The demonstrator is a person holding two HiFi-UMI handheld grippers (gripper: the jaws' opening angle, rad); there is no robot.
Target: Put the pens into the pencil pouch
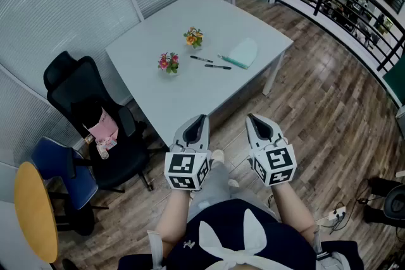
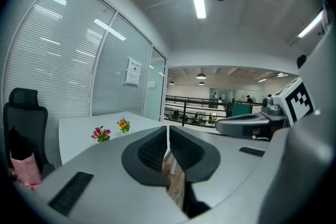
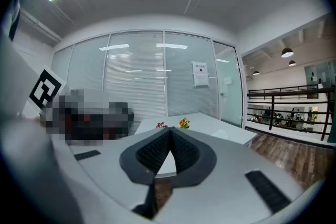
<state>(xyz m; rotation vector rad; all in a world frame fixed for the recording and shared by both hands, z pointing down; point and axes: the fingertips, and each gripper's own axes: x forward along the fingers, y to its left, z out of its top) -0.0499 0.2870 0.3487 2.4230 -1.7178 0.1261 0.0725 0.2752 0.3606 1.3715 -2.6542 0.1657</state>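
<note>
Both arms reach forward from the lower edge of the head view, forearms (image 1: 292,202) bare and roughly parallel, each hand hidden behind its marker cube (image 1: 186,171).

The left hand-held gripper (image 1: 202,117) and the right hand-held gripper (image 1: 252,117) sit side by side in the lower middle of the frame. They are near each other but not touching, and point up the frame toward the table (image 1: 158,98), close to level with a slight downward dip. The right one is over the wooden floor (image 1: 329,110). The left one's tip overlaps the table's near corner in the picture, and whether it is actually above the table cannot be told.

In the left gripper view the left hand-held gripper (image 2: 168,131) has its jaws drawn together to a hairline slit, with nothing between the ribbed pads. In the right gripper view the right hand-held gripper (image 3: 169,132) has its jaws fully together and is likewise empty.

The task's things lie well apart from both grippers, on the far right part of the table, upper middle of the head view. A pen (image 1: 201,59) and a second pen (image 1: 218,66) lie flat. Just right of them is the pale green pencil pouch (image 1: 242,54), also flat.

Two small flower bunches (image 1: 168,62) stand to the left of the pens. A black office chair (image 1: 76,88) carrying a pink bag (image 1: 103,128) is at the frame's left.
</note>
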